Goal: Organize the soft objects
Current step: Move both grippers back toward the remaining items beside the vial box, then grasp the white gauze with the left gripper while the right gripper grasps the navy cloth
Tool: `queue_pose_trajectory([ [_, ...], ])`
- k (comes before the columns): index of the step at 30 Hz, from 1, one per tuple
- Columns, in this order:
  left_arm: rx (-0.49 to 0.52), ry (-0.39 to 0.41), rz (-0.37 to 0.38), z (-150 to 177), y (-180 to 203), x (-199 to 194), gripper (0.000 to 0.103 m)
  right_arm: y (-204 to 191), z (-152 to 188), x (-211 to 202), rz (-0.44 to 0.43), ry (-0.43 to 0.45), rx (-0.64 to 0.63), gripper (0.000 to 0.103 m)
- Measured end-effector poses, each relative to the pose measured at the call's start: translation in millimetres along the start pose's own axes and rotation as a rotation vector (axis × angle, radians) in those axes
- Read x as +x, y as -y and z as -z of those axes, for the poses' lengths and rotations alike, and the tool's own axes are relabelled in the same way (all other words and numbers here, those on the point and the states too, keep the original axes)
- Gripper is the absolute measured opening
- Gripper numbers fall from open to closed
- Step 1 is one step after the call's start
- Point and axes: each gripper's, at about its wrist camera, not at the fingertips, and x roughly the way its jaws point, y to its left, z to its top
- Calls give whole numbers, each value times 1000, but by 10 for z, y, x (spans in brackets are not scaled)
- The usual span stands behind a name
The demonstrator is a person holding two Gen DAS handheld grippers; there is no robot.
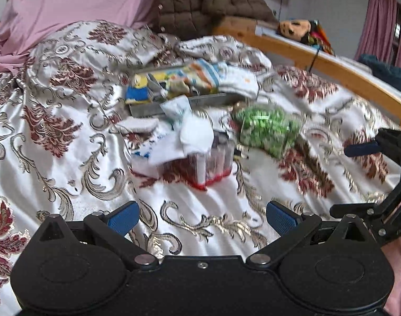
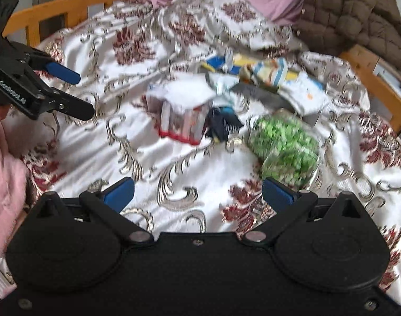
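Observation:
A heap of small soft items lies mid-bed on a patterned bedspread [image 1: 76, 173]. A grey tray [image 1: 174, 105] holds colourful cloths and a blue-yellow toy [image 1: 137, 89]. A clear red-based box [image 1: 211, 163] carries white cloths [image 1: 195, 131]. A green bundle [image 1: 269, 129] lies to its right; it also shows in the right wrist view [image 2: 284, 144]. A dark cloth [image 2: 222, 126] lies beside the box [image 2: 184, 121]. My left gripper [image 1: 201, 217] is open and empty, short of the heap. My right gripper [image 2: 198, 193] is open and empty, near the green bundle.
A wooden bed rail [image 1: 332, 65] curves along the right side. A pink pillow [image 1: 69, 2] and a brown quilted jacket [image 1: 208, 2] lie at the head. A plush toy [image 1: 295, 27] sits on a ledge beyond the rail. Pink curtains [image 1: 382, 23] hang far right.

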Motion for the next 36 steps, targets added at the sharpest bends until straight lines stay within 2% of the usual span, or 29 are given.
queue_pose_trajectory([
  [10, 59, -87, -34, 19, -23, 369, 102, 80, -78, 691, 20, -186, 10, 102],
  [15, 49, -76, -63, -33, -119, 444, 102, 171, -101, 941, 25, -226, 47, 102],
  [19, 65, -49, -81, -90, -145, 495, 102, 275, -178, 1111, 45, -181, 72, 102],
  [22, 99, -5, -105, -146, -144, 522, 102, 334, -240, 1169, 80, -102, 61, 102],
  [28, 172, 69, -113, -299, -165, 616, 102, 323, -305, 1252, 138, 18, -66, 102],
  [32, 126, 85, -79, -416, -265, 715, 100, 286, -322, 1343, 168, 94, -149, 102],
  [36, 32, 84, -43, -501, -390, 831, 97, 201, -333, 1456, 198, 143, -247, 101],
])
